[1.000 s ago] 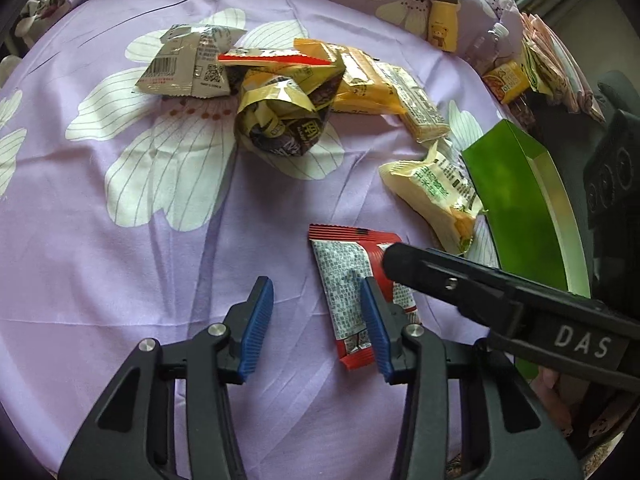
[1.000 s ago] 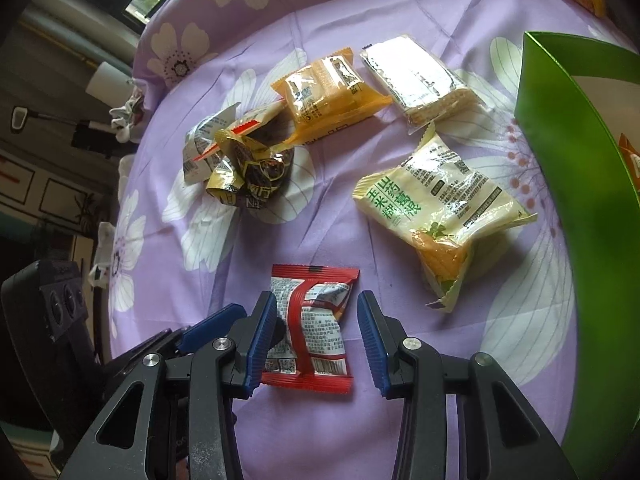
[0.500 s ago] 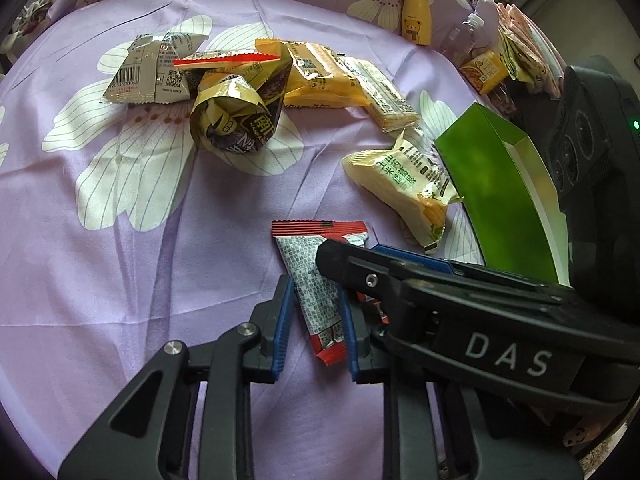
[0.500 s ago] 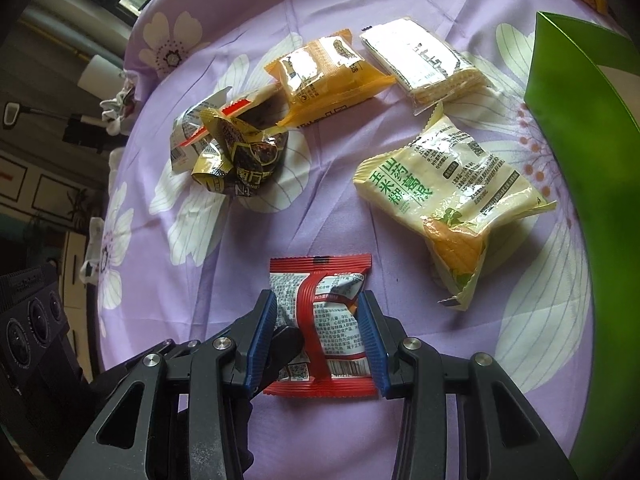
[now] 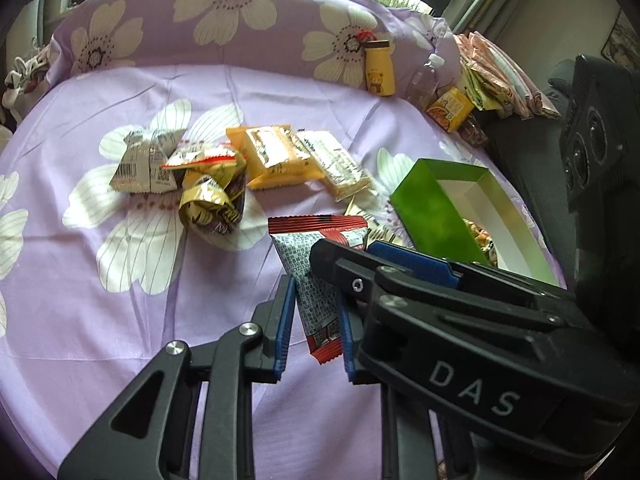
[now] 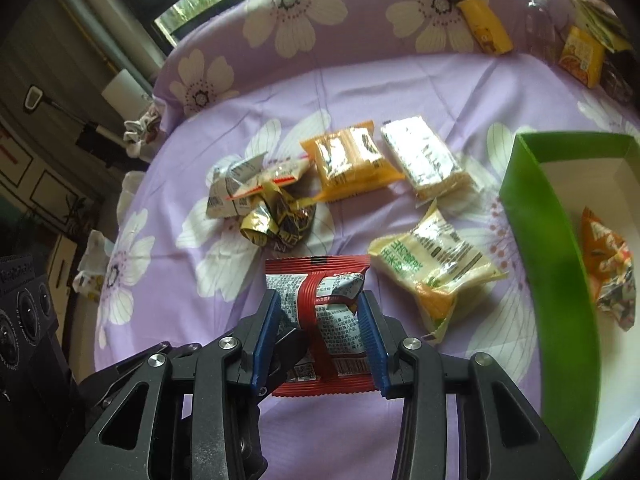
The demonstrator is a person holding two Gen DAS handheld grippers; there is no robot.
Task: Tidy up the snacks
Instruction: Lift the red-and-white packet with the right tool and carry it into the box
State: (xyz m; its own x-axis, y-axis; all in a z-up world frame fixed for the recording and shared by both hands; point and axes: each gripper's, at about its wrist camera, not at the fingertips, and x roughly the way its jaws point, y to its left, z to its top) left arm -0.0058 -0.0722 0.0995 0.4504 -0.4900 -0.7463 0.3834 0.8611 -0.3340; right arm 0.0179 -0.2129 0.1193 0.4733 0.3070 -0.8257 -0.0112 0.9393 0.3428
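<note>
Red snack packet (image 6: 320, 312) pinched at its sides by right gripper (image 6: 320, 332), its lower end clamped in left gripper (image 5: 316, 320), raised above purple flowered sheet (image 5: 132, 320), beside green box (image 6: 540, 248)

We count six snack packets on the purple cloth (image 6: 460, 92): one red packet (image 6: 320, 312), one orange packet (image 6: 350, 164), one pale wafer packet (image 6: 424, 160), one cream packet with green letters (image 6: 432, 268), one silver packet (image 6: 228, 196) and one crumpled gold packet (image 6: 280, 220). We see one green box (image 6: 540, 240) with one snack (image 6: 608, 268) inside. Far behind stand one yellow bottle (image 6: 484, 28) and one small orange carton (image 6: 582, 56).
</note>
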